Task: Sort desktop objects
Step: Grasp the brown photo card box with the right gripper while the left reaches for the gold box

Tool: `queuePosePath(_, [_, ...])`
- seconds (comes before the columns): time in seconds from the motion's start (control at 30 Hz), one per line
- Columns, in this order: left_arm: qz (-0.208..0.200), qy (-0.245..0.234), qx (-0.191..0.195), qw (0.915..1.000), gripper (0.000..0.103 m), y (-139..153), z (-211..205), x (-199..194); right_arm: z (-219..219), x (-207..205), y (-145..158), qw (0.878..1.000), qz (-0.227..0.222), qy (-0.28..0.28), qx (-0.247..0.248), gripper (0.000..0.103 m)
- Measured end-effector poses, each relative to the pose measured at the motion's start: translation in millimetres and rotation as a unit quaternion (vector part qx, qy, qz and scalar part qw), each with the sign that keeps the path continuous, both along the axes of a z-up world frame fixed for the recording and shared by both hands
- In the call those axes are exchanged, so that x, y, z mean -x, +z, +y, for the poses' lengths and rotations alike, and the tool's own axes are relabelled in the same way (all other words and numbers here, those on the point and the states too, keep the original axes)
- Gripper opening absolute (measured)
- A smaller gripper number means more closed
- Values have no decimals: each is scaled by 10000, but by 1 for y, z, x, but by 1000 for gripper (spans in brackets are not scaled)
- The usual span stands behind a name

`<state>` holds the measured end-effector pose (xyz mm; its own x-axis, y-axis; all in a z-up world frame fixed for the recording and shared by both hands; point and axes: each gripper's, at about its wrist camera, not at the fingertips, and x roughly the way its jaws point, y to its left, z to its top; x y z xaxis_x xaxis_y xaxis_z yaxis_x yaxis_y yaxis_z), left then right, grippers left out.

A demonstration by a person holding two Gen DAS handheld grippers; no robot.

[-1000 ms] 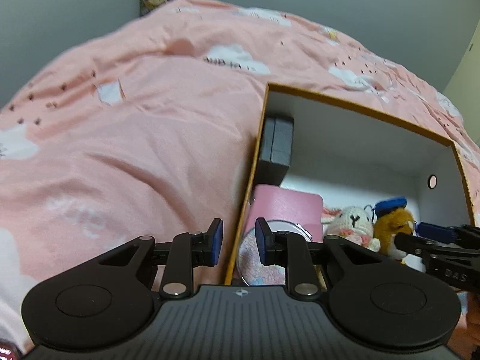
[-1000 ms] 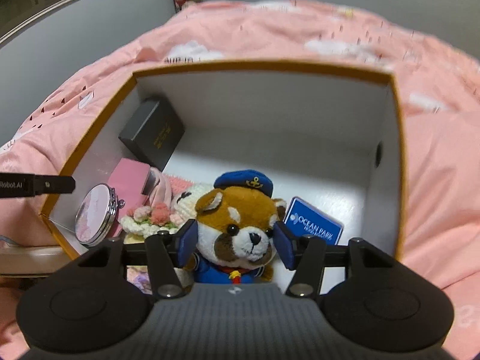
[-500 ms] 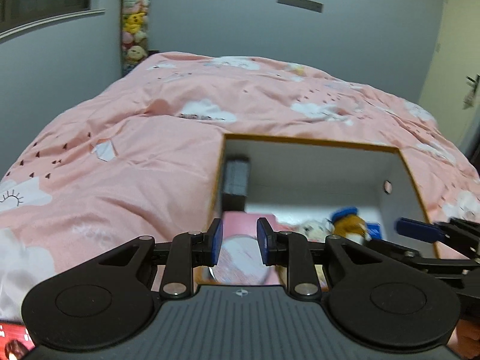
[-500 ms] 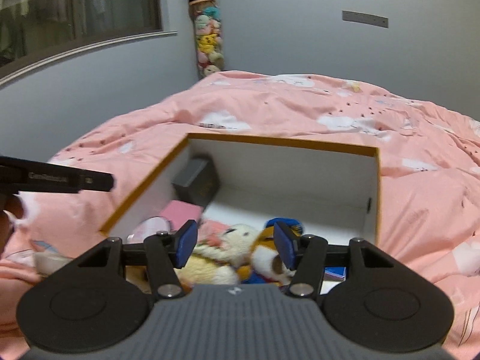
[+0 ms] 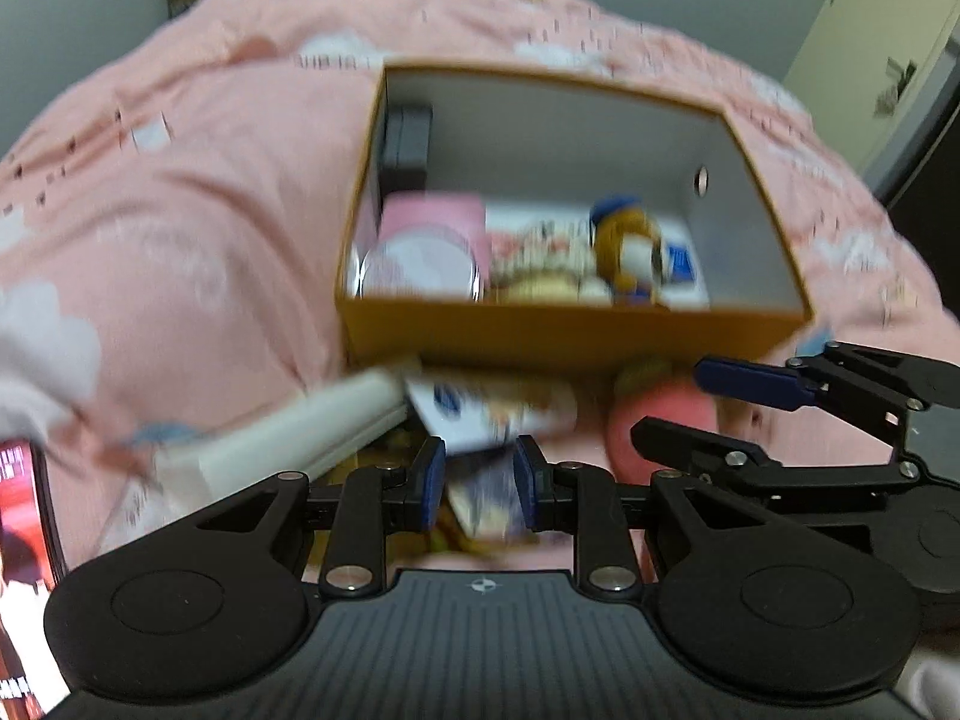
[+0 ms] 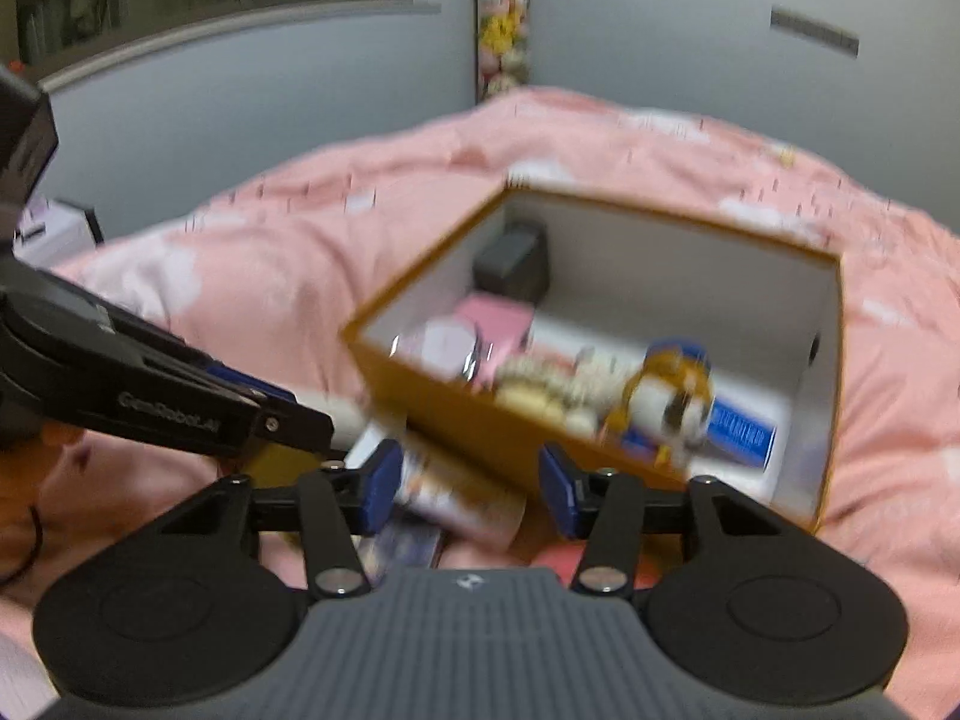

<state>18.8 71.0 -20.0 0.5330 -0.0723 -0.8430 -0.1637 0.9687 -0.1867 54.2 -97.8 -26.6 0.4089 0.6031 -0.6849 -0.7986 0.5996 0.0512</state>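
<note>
Two hand-held grippers hover over clutter before an orange box (image 5: 570, 333) on a pink bed (image 5: 180, 210).
Left hand-held gripper (image 5: 478, 491) stands narrow, empty; right hand-held gripper (image 6: 470, 486) is closing, nothing pinched. "GenRobot.AI" marks one arm; the box's blue card (image 6: 741, 432) is unreadable.

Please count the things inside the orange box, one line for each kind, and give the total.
Plush toys: 2
Dark boxes: 1
Pink boxes: 1
Round mirrors: 1
Blue cards: 1
Total: 6; blur may hide more.
</note>
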Motion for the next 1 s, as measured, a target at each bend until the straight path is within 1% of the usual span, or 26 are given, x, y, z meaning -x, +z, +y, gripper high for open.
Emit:
queuePosePath(0.03, [105, -63, 9, 9999, 28, -3, -1, 1, 0, -1, -6, 9997, 229, -17, 81, 47])
queuePosePath(0.1, [265, -176, 36, 9995, 28, -9, -3, 5, -3, -1, -15, 9984, 544, -44, 165, 46])
queuePosePath(0.2, [526, -369, 60, 9979, 28, -17, -5, 10, -4, -1, -28, 9952, 908, 17, 354, 41])
queuePosePath(0.27, [707, -546, 113, 9959, 28, -24, -6, 13, -2, 1, -37, 9920, 1166, 115, 467, 39])
queuePosePath(0.33, [819, -620, 176, 9946, 28, -29, -5, 14, -1, 1, -47, 9874, 1468, 227, 544, 39])
queuePosePath(0.43, [983, -685, 238, 9925, 28, -35, -4, 15, 0, -1, -55, 9819, 1775, 321, 577, 39])
queuePosePath(0.5, [997, -692, 209, 9924, 28, -35, -4, 14, -1, -3, -56, 9806, 1854, 318, 545, 39])
queuePosePath(0.6, [826, -466, 32, 9955, 29, -27, -1, 14, -5, -8, -52, 9810, 1892, 251, 364, 39])
queuePosePath(0.7, [652, -101, -127, 9977, 30, -19, 10, 12, -8, -23, -45, 9809, 1938, 54, 134, 39])
queuePosePath(0.73, [669, 72, -210, 9975, 32, -19, 15, 11, -8, -27, -43, 9813, 1922, -20, 94, 39])
queuePosePath(0.77, [739, 226, -322, 9965, 36, -20, 19, 9, -6, -31, -41, 9817, 1900, -60, 81, 40])
queuePosePath(0.83, [878, 392, -444, 9944, 37, -25, 26, 7, -1, -36, -40, 9821, 1882, -55, 83, 40])
queuePosePath(0.87, [937, 415, -417, 9939, 41, -28, 28, 6, 1, -38, -41, 9817, 1901, -39, 94, 40])
queuePosePath(0.9, [994, 432, -349, 9935, 51, -31, 30, 4, 5, -40, -44, 9810, 1937, -5, 114, 40])
queuePosePath(0.93, [1039, 462, -289, 9931, 55, -34, 31, 3, 9, -42, -46, 9802, 1976, 26, 130, 40])
queuePosePath(1.0, [1086, 526, -340, 9921, 55, -40, 30, 2, 17, -46, -52, 9780, 2076, 65, 182, 42])
